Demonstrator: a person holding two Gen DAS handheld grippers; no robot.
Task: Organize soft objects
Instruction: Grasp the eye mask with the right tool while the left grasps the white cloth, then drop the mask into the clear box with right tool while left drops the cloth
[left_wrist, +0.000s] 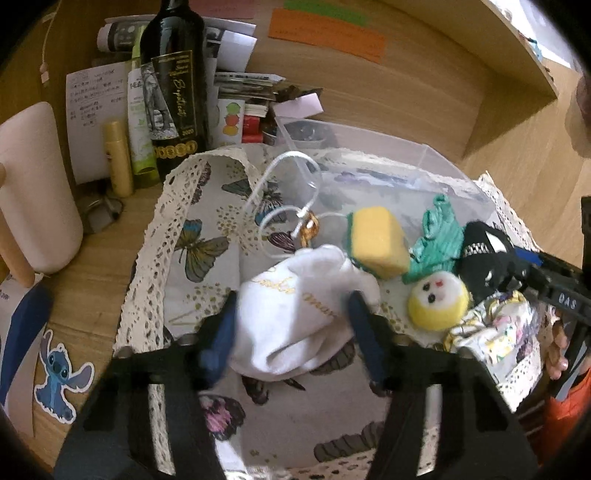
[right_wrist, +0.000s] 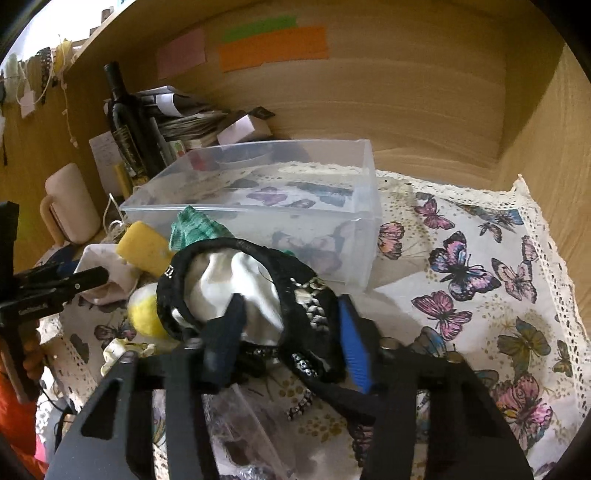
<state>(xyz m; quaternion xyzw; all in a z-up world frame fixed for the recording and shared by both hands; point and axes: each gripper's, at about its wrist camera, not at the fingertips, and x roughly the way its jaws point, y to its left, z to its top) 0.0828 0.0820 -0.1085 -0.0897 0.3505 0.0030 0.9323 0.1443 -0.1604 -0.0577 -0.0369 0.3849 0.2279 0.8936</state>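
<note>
"DAS" on the right gripper (left_wrist: 524, 273); "2020" on wine bottle (left_wrist: 173, 85).
</note>
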